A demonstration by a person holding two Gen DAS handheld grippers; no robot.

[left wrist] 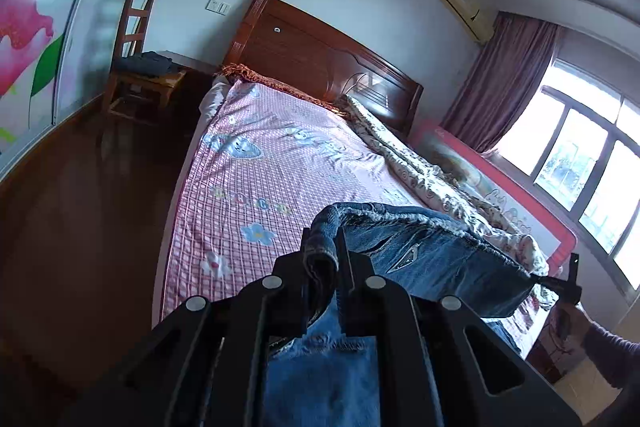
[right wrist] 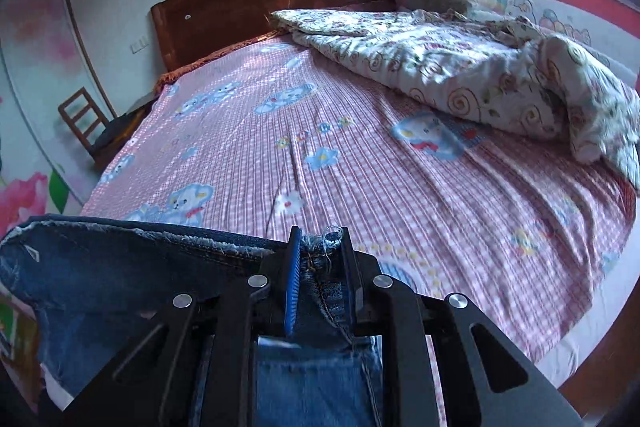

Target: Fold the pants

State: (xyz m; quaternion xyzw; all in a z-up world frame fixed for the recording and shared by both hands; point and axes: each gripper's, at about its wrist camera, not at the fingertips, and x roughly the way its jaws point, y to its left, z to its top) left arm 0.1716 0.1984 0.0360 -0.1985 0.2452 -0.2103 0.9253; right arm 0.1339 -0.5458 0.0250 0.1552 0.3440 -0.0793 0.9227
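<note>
Blue denim pants (left wrist: pixel 432 255) with a frayed edge hang stretched between my two grippers above the foot of the bed. My left gripper (left wrist: pixel 322 247) is shut on one corner of the pants. My right gripper (right wrist: pixel 320 247) is shut on the other corner; it also shows far right in the left wrist view (left wrist: pixel 560 281). In the right wrist view the pants (right wrist: pixel 120 267) run off to the left. The rest of the fabric drops below both grippers, out of sight.
The bed (right wrist: pixel 360 187) has a pink checked sheet with cartoon prints. A crumpled floral quilt (right wrist: pixel 480 75) lies along its window side. A wooden headboard (left wrist: pixel 320 63), a wooden chair (left wrist: pixel 136 67) and dark wooden floor (left wrist: pixel 80 227) are beyond.
</note>
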